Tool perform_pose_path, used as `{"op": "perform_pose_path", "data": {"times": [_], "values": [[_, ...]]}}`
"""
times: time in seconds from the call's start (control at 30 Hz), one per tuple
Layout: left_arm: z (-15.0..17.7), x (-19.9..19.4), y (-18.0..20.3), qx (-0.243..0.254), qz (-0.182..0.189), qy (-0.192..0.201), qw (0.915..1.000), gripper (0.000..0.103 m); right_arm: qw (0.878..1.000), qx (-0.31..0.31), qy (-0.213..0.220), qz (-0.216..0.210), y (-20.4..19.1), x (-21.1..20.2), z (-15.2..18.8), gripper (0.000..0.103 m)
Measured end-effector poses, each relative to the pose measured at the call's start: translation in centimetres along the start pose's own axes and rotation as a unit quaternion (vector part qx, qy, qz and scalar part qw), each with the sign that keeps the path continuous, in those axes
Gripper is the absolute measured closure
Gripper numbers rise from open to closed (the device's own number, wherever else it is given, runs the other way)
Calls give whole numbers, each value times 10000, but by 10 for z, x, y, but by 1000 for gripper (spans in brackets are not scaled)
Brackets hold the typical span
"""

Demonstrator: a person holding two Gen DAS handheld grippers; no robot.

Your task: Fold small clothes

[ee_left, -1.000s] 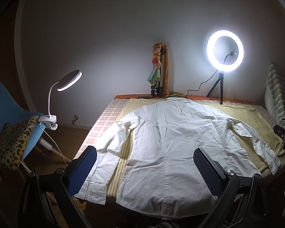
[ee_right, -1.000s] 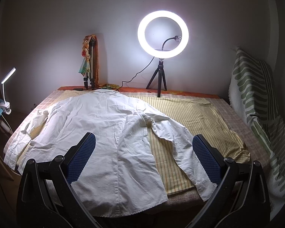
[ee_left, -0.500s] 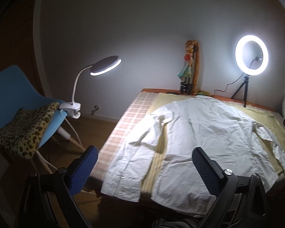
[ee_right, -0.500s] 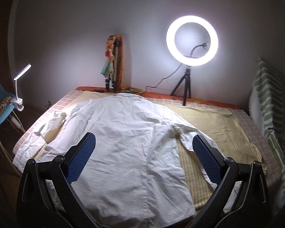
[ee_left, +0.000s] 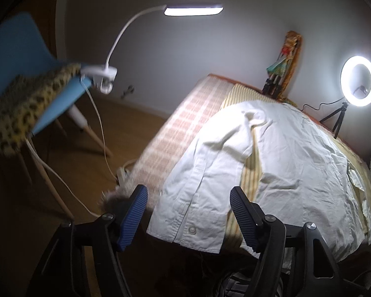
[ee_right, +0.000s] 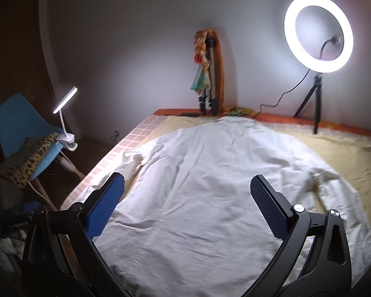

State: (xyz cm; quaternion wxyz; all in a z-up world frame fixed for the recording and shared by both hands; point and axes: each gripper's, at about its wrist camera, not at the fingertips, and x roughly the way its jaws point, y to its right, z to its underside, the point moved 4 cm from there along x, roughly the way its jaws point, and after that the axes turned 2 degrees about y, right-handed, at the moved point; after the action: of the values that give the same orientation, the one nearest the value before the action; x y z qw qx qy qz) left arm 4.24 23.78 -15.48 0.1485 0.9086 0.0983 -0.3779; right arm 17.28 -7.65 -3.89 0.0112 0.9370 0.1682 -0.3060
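Note:
A white long-sleeved shirt [ee_left: 296, 163] lies spread back-up on the bed, also in the right wrist view [ee_right: 210, 185]. Its left sleeve cuff [ee_left: 190, 222] with a button hangs at the bed's near left corner. My left gripper [ee_left: 188, 212] is open, its blue-padded fingers on either side of that cuff, close to it. My right gripper [ee_right: 186, 208] is open and empty above the shirt's lower back. The right sleeve [ee_right: 334, 193] lies out to the right.
The bed has a yellow striped sheet [ee_right: 334, 148] over a pink checked cover [ee_left: 185, 123]. A ring light [ee_right: 317, 31] on a tripod and a folded tripod with a doll [ee_right: 207, 74] stand at the far edge. A blue chair [ee_left: 24, 57] with a clip lamp [ee_left: 111, 74] stands left.
My left gripper has swung left and down to the left sleeve cuff, its jaws narrower. My right gripper has moved left, over the shirt's middle. The shirt has not moved.

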Motion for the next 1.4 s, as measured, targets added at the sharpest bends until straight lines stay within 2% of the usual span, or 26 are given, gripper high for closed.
{"op": "perform_pose_path", "data": {"times": [0.03,0.13,0.3,0.4,0.5,0.6,0.63,0.77,0.87,1.0,1.13,1.23,1.3,1.4], "values": [[4,9,-4,-84,28,-96,9999,39,10000,31,-62,-66,-1,5,2,0],[14,34,-13,-285,91,-362,9989,39,9996,9,-233,-141,-3,21,8,0],[23,63,-22,-474,48,-540,9974,40,9989,51,-441,-170,4,40,14,0],[24,74,-20,-372,-51,-550,9978,40,9985,130,-502,-173,9,45,15,0],[26,84,-18,-238,-134,-600,9978,47,9983,133,-551,-139,12,51,15,0],[28,88,-15,-115,-181,-538,9983,49,9981,149,-589,-87,13,55,16,0],[27,89,-14,-60,-180,-512,9985,54,9981,151,-595,-77,14,56,16,0],[23,93,-11,-8,-80,-432,9990,94,9981,138,-603,-59,15,59,16,0],[19,92,-11,-187,118,-359,9991,97,9981,132,-597,-58,15,60,16,0],[9,71,-3,-186,344,-26,9992,99,9976,99,-668,-117,14,65,15,0],[-3,44,25,223,536,370,9976,99,9952,201,-879,-381,13,78,13,2],[-10,28,54,687,753,541,9933,99,9891,440,-1151,-812,12,91,13,14],[-10,21,78,1091,909,566,9882,99,9816,681,-1338,-1184,14,103,13,26],[-6,12,106,1549,1199,566,9790,99,9685,1037,-1613,-1586,18,123,14,33]]}}
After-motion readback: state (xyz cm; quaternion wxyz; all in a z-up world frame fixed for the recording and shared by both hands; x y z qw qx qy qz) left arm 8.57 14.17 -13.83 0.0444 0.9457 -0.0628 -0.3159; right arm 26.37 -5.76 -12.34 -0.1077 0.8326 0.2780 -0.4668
